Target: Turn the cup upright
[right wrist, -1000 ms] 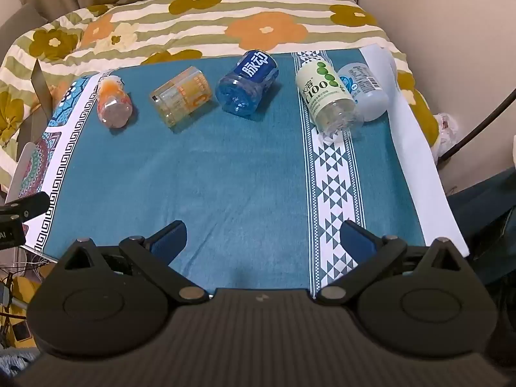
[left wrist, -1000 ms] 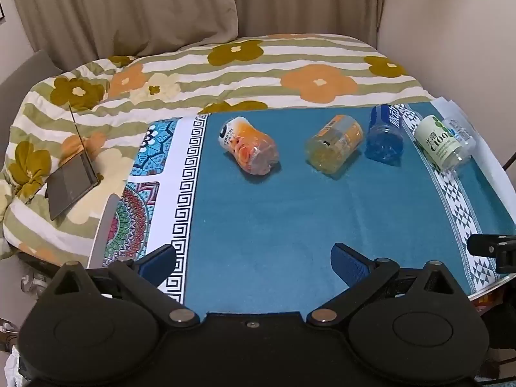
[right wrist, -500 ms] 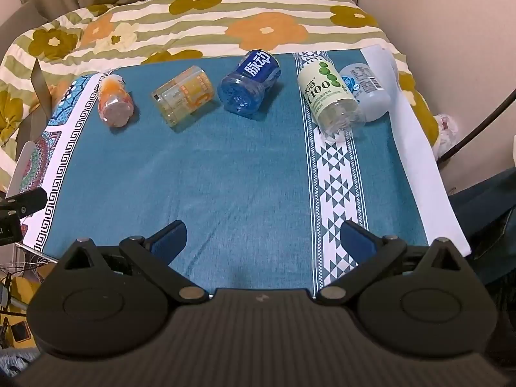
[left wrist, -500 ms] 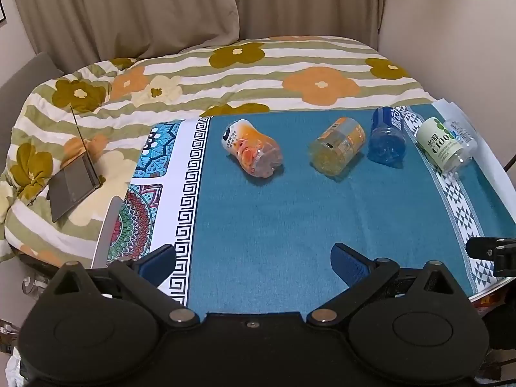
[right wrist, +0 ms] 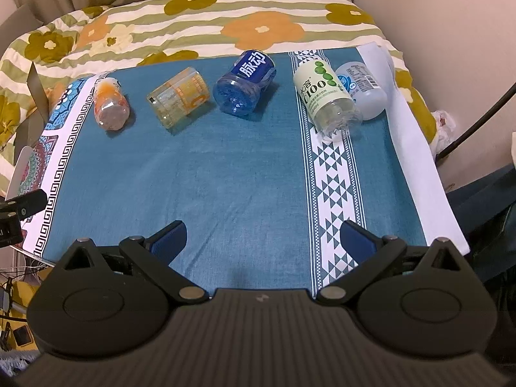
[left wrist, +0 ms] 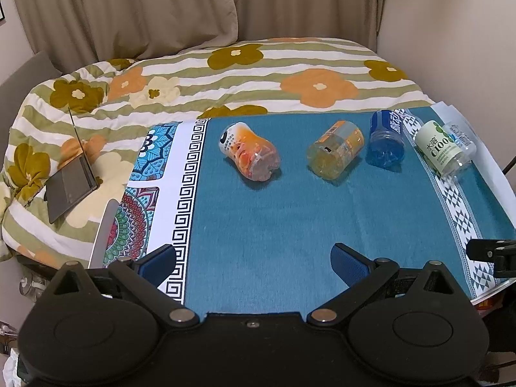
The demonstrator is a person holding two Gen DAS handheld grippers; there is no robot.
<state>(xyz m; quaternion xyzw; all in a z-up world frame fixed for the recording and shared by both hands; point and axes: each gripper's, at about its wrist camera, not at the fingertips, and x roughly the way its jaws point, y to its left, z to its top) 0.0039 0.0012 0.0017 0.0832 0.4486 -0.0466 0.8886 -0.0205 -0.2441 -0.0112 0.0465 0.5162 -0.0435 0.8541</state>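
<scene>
Surface: you see a teal patterned tablecloth (right wrist: 245, 174).
Lying on it: five cut plastic bottle cups (right wrist: 243, 85) on their sides, in one row at the far edge.

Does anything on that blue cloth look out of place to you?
Yes: all five cups lie tipped on their sides in a row, none upright: orange, yellow, blue, green-labelled, and clear.

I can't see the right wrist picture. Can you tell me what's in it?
Five cut-bottle cups lie on their sides in a row on a teal tablecloth: orange cup, yellow cup, blue cup, green-and-white cup, pale cup. The open right gripper holds nothing.
</scene>
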